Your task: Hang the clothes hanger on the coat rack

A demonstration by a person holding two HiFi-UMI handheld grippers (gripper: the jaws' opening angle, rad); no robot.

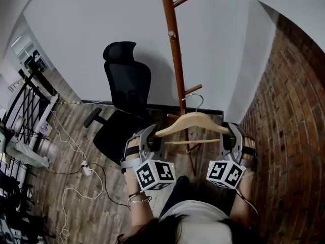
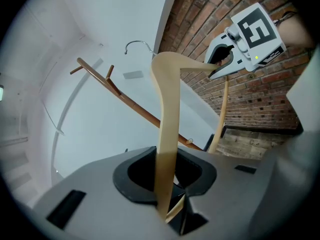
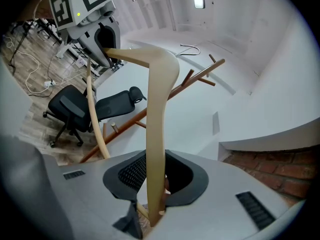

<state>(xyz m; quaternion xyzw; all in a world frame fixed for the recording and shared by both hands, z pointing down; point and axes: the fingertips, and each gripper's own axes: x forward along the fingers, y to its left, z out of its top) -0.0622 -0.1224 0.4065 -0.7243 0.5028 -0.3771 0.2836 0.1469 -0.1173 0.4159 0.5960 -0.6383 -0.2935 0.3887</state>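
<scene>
A light wooden clothes hanger (image 1: 192, 122) with a metal hook (image 1: 196, 102) is held level between my two grippers, in front of the brown wooden coat rack (image 1: 175, 60). My left gripper (image 1: 154, 136) is shut on the hanger's left end and my right gripper (image 1: 229, 136) on its right end. In the left gripper view the hanger (image 2: 167, 124) rises out of my jaws (image 2: 167, 204) toward the right gripper (image 2: 235, 54), with the hook (image 2: 137, 45) near the rack (image 2: 130, 101). In the right gripper view the hanger (image 3: 157, 124) runs from my jaws (image 3: 155, 204) to the left gripper (image 3: 100, 39).
A black office chair (image 1: 124, 100) stands just left of the rack's base. A brick wall (image 1: 289, 126) closes the right side and a white wall stands behind the rack. Cables and a power strip (image 1: 85, 169) lie on the wooden floor, and a metal shelf (image 1: 25, 100) stands at far left.
</scene>
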